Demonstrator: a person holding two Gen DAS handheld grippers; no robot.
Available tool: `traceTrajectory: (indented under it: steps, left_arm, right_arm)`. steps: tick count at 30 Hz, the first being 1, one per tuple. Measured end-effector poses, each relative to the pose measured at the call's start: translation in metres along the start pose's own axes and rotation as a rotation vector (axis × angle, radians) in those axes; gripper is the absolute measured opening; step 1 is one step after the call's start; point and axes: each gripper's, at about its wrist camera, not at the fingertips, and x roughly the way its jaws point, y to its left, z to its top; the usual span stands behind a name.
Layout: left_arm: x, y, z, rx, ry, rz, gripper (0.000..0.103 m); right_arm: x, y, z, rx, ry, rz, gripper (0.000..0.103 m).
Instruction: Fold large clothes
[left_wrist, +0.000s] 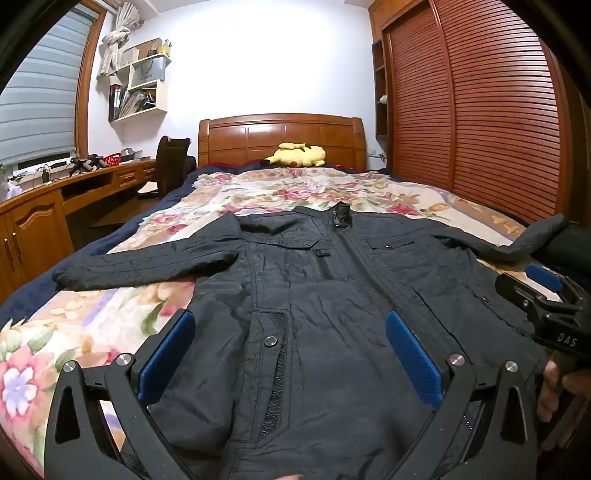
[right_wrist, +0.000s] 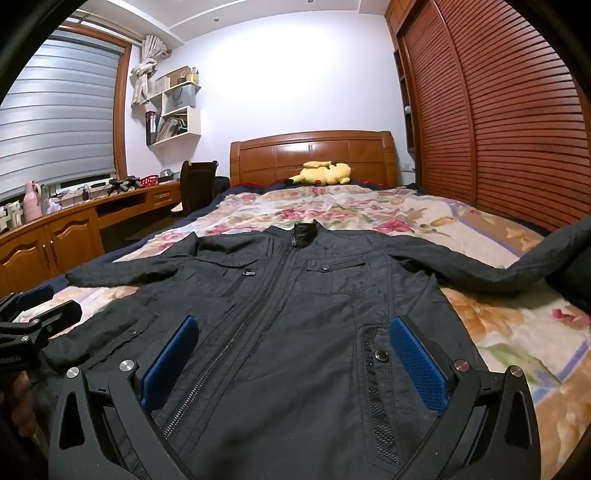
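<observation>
1. Black jacket (left_wrist: 332, 295): lies zipped, front up, spread flat on the floral bedspread (left_wrist: 295, 188), sleeves out.
2. My left tool (left_wrist: 291, 354): released, jaws wide above the hem.
3. My right tool (right_wrist: 291, 358): likewise released, holding nothing.

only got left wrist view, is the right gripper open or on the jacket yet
Observer: Open. The right gripper is over the jacket front, nothing pinched.
Operator: whats by its right pad
Observer: A snap on the lower pocket, just inside that pad.
Operator: anything on the blanket that side
Observer: On the blanket right of the jacket, only the sleeve lies across it.
</observation>
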Motion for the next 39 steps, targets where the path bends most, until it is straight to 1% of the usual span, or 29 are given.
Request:
traceTrajectory:
  steps: [13,15,39]
  left_arm:
    - [-0.005,0.0008,0.0015,-0.004,-0.016,0.013,0.103]
    - [-0.0008,0.0029,-0.0001,-0.014,-0.019,0.016,0.103]
    - [-0.002,0.0035,-0.0011,-0.008,-0.023,0.012,0.103]
  right_arm:
    - [-0.0001,0.0015,-0.0007,-0.009,-0.003,0.0,0.103]
    - [0.0007,0.0013,0.0006,-0.01,-0.004,0.0,0.103]
    - [-0.0019,0.0011,0.0,-0.011,-0.007,0.001,0.103]
